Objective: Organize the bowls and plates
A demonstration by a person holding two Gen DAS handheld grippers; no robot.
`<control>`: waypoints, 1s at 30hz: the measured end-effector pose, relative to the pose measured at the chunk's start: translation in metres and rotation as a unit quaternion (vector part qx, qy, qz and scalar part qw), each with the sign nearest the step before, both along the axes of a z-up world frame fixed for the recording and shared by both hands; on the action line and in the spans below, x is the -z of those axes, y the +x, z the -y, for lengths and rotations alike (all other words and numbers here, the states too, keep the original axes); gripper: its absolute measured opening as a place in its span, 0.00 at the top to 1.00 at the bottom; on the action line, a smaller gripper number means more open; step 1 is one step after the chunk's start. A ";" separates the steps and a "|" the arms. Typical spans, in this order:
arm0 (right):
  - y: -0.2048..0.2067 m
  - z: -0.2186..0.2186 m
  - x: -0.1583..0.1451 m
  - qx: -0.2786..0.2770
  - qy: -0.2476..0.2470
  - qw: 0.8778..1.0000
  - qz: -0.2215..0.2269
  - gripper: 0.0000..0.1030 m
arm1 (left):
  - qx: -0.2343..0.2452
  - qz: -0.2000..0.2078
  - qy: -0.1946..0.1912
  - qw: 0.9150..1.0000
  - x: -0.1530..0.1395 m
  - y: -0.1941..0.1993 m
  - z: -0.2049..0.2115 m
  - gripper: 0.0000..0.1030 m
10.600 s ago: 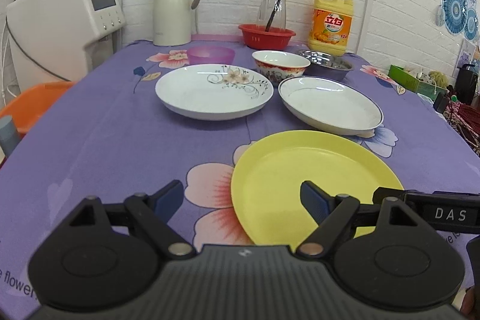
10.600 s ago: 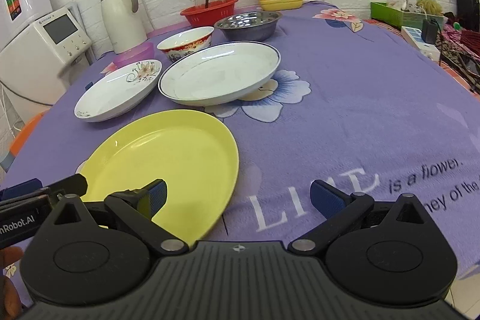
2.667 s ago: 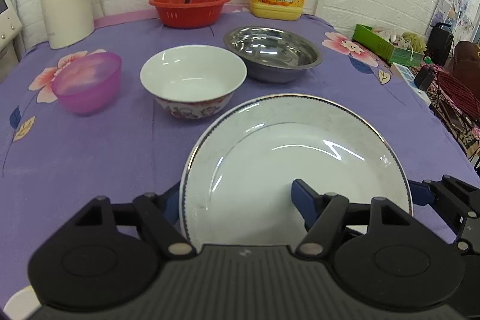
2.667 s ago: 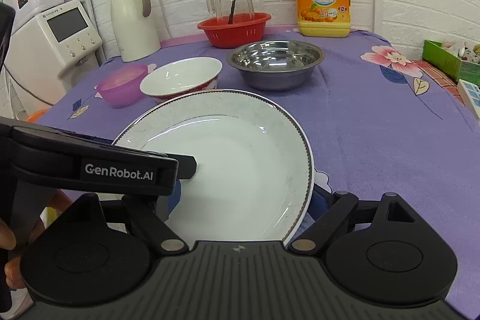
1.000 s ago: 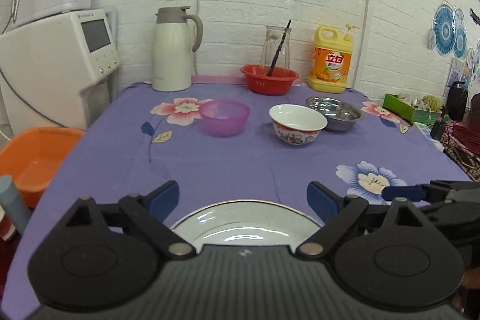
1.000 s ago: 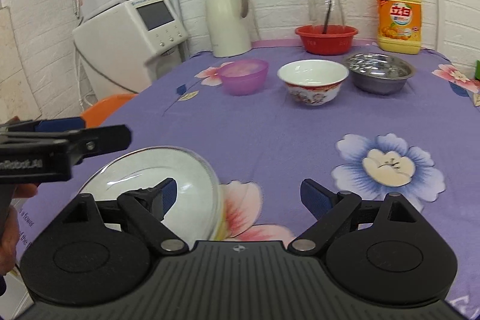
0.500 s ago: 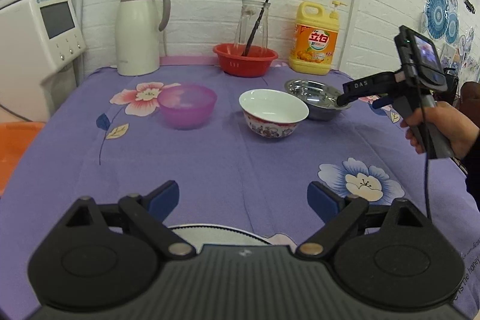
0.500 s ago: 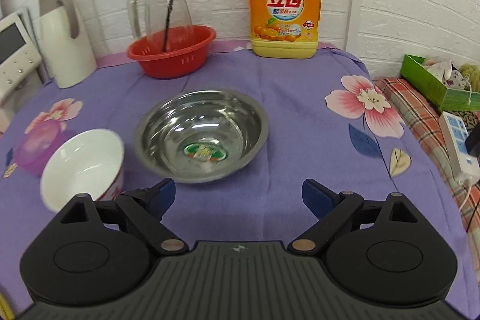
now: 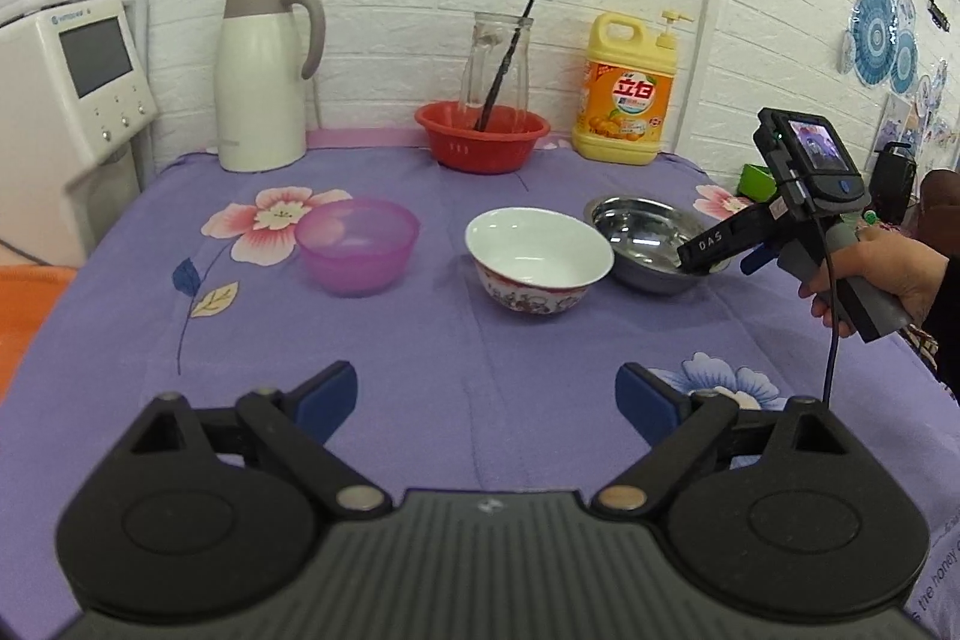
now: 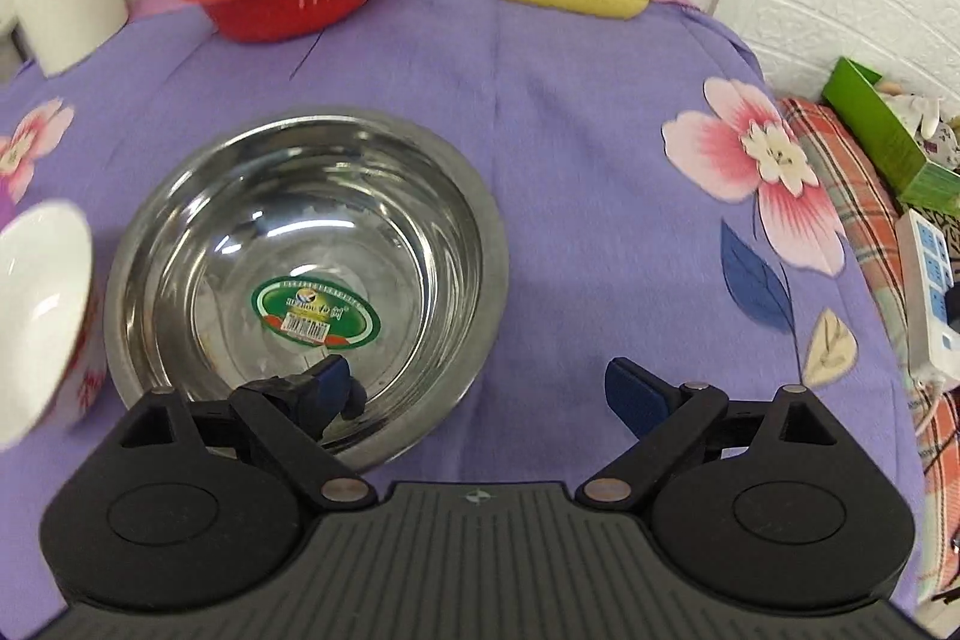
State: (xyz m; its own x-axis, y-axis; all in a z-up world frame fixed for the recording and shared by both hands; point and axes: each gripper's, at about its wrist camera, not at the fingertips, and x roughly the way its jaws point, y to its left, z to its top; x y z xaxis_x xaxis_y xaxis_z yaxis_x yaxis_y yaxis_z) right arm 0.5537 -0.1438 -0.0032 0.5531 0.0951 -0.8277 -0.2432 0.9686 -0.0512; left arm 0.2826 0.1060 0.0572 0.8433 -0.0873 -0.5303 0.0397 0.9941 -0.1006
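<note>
the right gripper (image 10: 480,388), spread wide and empty, straddles the near rim of the round stainless steel bowl (image 10: 312,244) beside the white ceramic bowl (image 9: 539,261); the left gripper (image 9: 487,397) gapes empty above the purple floral tablecloth (image 9: 480,340).

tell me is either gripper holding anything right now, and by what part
Nothing is held. The left gripper is open over bare tablecloth. The right gripper is open too, one finger inside the steel bowl near its rim, not clamped.
</note>
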 end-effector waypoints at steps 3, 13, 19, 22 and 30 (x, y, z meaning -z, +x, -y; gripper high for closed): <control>-0.024 0.006 -0.002 -0.025 -0.014 0.999 -0.027 0.00 | 0.020 0.002 -0.007 1.000 -0.006 -0.001 0.014 0.10; -0.126 0.040 -0.007 -0.055 0.043 0.998 0.009 0.00 | 0.069 -0.054 -0.089 0.992 0.000 0.052 0.064 0.10; -0.128 0.047 0.009 0.001 0.076 0.994 0.079 0.00 | 0.053 -0.110 -0.117 0.986 0.030 0.113 0.102 0.10; -0.117 0.049 0.018 0.013 0.089 0.992 0.091 0.00 | 0.023 -0.127 -0.119 0.984 0.044 0.132 0.110 0.10; -0.128 0.051 0.030 -0.007 0.076 0.987 0.139 0.00 | 0.000 -0.132 -0.082 0.988 0.066 0.148 0.127 0.10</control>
State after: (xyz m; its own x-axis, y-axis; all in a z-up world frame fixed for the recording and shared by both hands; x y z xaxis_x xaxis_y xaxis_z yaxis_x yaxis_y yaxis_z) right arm 0.4258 -0.1947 -0.0328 0.7544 0.2162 -0.6198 -0.2542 0.9667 0.0278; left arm 0.4307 -0.0213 -0.0089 0.6782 -0.1897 -0.7100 -0.0094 0.9638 -0.2664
